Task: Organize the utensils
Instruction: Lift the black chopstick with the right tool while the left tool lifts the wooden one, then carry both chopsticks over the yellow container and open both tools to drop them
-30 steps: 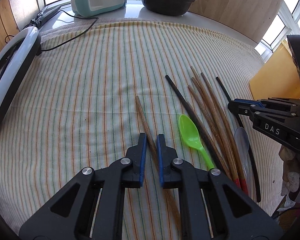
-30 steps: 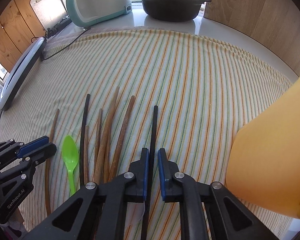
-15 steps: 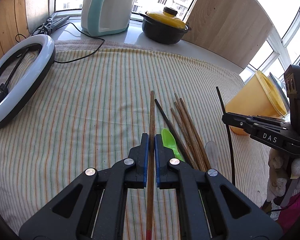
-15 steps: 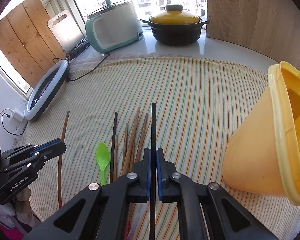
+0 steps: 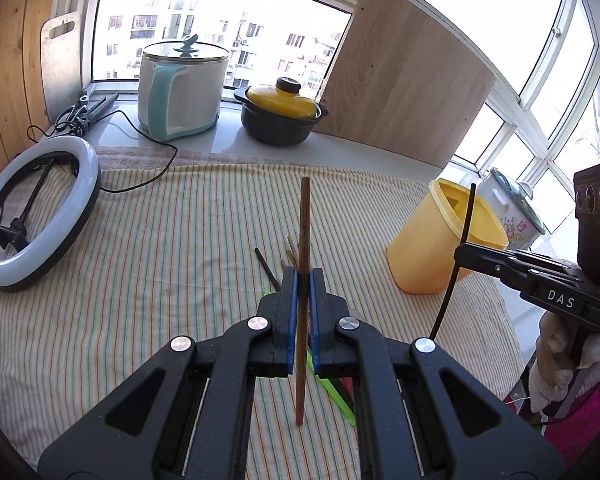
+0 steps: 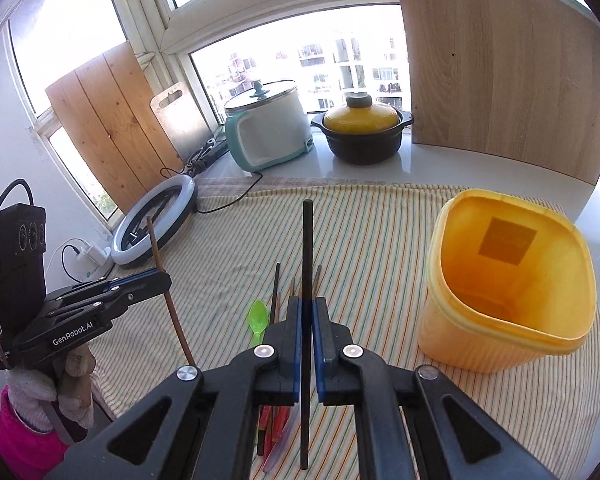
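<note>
My left gripper (image 5: pixel 303 276) is shut on a brown wooden chopstick (image 5: pixel 304 224) and holds it upright above the striped cloth. My right gripper (image 6: pixel 307 304) is shut on a black chopstick (image 6: pixel 308 248), also raised. In the left wrist view the right gripper (image 5: pixel 460 250) and its black chopstick (image 5: pixel 466 216) are beside the yellow container (image 5: pixel 436 256). The container (image 6: pixel 504 280) stands open to the right in the right wrist view. Several chopsticks (image 6: pixel 277 292) and a green spoon (image 6: pixel 258 318) lie on the cloth below. The left gripper (image 6: pixel 164 278) shows at the left there.
A ring light (image 5: pixel 32 216) lies at the left edge of the cloth. A white and teal cooker (image 5: pixel 180 92) and a black pot with yellow lid (image 5: pixel 282 114) stand at the back by the window. A wooden board (image 5: pixel 404 80) leans at the back right.
Both grippers closed on their chopsticks, lifted them off the cloth and kept rising. The views now look out over the table and the yellow container has come into sight.
</note>
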Demonstrator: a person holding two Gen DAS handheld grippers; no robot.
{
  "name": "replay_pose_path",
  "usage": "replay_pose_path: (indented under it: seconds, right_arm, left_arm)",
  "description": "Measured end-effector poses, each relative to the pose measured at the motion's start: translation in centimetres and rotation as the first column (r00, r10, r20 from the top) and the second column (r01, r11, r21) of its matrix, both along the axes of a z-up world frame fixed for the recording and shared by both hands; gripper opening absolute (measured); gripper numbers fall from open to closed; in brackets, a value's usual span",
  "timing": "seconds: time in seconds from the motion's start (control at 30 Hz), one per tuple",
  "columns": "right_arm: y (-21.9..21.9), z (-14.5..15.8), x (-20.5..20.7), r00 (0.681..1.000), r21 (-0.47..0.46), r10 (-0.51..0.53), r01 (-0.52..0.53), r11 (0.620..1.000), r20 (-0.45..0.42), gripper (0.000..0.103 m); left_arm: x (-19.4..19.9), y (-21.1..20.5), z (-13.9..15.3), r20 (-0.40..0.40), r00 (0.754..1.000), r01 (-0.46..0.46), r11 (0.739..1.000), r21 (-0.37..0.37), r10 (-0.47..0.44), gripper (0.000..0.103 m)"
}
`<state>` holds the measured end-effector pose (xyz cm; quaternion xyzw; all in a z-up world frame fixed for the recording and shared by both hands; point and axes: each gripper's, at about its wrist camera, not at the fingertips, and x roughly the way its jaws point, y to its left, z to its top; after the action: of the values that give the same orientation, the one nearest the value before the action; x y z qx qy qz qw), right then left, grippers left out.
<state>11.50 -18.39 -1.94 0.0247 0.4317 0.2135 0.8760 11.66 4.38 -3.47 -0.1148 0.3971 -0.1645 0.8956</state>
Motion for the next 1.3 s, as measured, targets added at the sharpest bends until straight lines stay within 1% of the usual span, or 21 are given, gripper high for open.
replay_pose_path:
  seconds: [0.13, 0.27, 0.4, 0.53, 0.77, 0.97, 1.3]
  right_arm:
    - [-0.7, 1.7, -1.4, 0.999, 0.015, 0.001, -0.002, 1.000, 0.047, 0.003]
    - [-1.1, 3.0, -1.9, 0.995, 0.012, -0.017, 0.016, 1.000, 0.098, 0.003]
    - [-1.7, 4.2, -2.2, 0.993, 0.041, -0.030, 0.025, 0.999, 0.116, 0.003]
    - [-2.4, 6.1, -2.8, 0.985, 0.060, -0.047, 0.037, 0.998, 0.165, 0.003]
    - [-3.9, 9.5, -3.1, 0.969, 0.087, -0.076, 0.057, 0.995, 0.235, 0.003]
    - [-5.6, 11.6, -3.1, 0.956, 0.120, -0.115, 0.085, 0.989, 0.270, 0.003]
    - [-9.5, 14.7, -3.6, 0.916, 0.139, -0.202, 0.163, 0.977, 0.346, 0.003]
  left_arm:
    - [-0.6, -0.4, 1.7, 0.045, 0.999, 0.009, 1.000, -0.006, -0.009, 0.003]
    - [-0.9, -1.1, 3.0, 0.086, 0.996, 0.023, 1.000, -0.013, -0.022, 0.003]
    - [-1.2, -1.8, 3.9, 0.107, 0.994, 0.038, 0.999, -0.025, -0.035, 0.003]
    - [-1.5, -2.4, 5.0, 0.133, 0.990, 0.053, 0.998, -0.040, -0.047, 0.003]
    - [-1.2, -3.6, 6.7, 0.172, 0.983, 0.076, 0.995, -0.057, -0.065, 0.003]
    - [-1.1, -4.8, 8.2, 0.208, 0.975, 0.096, 0.993, -0.065, -0.080, 0.003]
    - [-0.2, -6.3, 11.0, 0.265, 0.960, 0.114, 0.990, -0.078, -0.090, 0.003]
